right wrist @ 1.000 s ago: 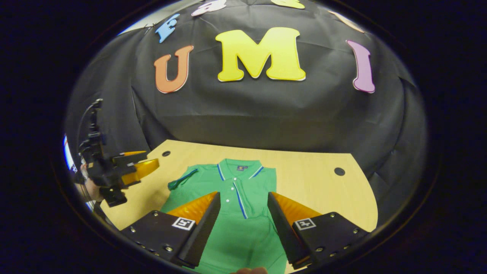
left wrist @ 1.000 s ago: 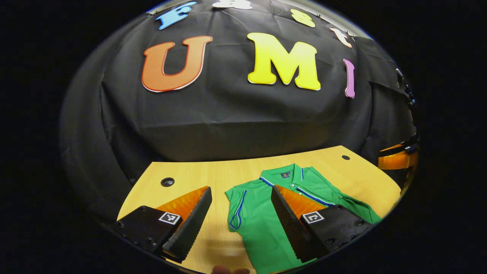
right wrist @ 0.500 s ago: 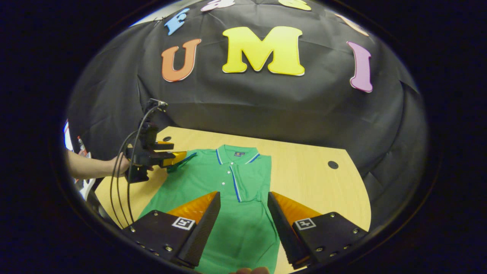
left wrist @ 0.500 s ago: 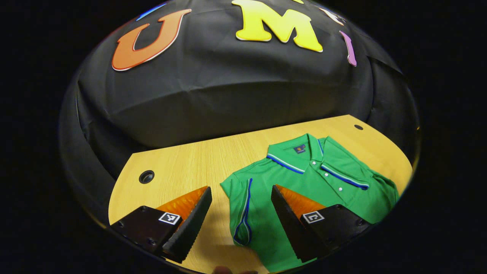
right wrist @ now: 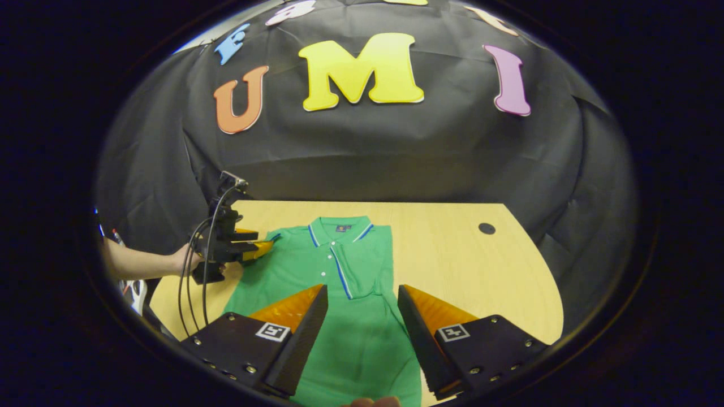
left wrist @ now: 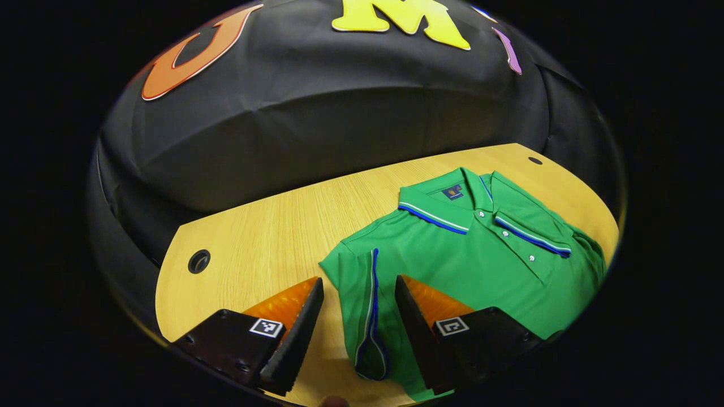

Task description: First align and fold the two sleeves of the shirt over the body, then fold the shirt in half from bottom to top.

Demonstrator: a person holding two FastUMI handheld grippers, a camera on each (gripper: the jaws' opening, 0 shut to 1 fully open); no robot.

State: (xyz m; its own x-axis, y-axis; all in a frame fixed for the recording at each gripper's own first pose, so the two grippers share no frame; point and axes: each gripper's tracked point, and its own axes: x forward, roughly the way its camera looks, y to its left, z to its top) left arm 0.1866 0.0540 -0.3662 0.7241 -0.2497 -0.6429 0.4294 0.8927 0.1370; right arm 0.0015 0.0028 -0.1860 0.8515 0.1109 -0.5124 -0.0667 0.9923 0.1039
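The green polo shirt [right wrist: 345, 294] lies flat on the table [right wrist: 475, 271], its blue-trimmed sleeve [left wrist: 365, 305] between the left hand-held gripper's [left wrist: 356, 322] parted fingers, the right hand-held gripper [right wrist: 362, 322] gaping above its body.

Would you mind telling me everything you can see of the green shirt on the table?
The green shirt is a short-sleeved polo of knit-looking fabric, lying flat and face up on the wooden table, collar toward the booth wall. Its collar and the sleeve hem carry blue and white trim, the placket has small white buttons, and a small label sits inside the neck. In the left gripper view that sleeve lies between the open left gripper fingers; the other side looks already folded in.
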